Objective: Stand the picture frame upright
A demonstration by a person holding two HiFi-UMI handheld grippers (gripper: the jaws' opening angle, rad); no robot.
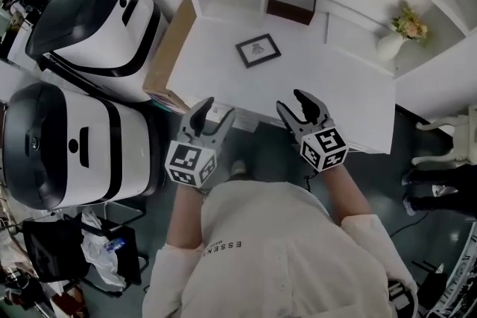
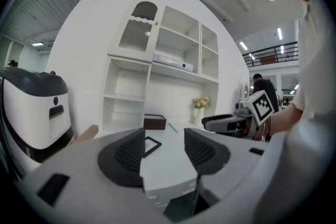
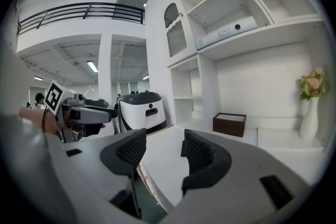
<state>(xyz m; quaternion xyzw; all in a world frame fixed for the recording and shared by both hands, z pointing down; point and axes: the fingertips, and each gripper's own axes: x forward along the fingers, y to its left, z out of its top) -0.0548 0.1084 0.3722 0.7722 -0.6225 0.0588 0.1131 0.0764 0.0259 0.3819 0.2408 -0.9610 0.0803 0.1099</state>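
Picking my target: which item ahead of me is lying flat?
The black frame, face-up on the desk. The brown box sits at the back; the vase stands upright.

Picture frame (image 1: pixel 258 50) lies flat on desk (image 1: pixel 339 89). Behind frame: box (image 1: pixel 291 4). Right of frame: vase (image 1: pixel 393 45). Left of frame, off desk: machine (image 1: pixel 97 18), second machine (image 1: pixel 67 145) nearer. Before frame, at near desk edge: left gripper (image 1: pixel 214 114), right gripper (image 1: pixel 298 106), side by side.
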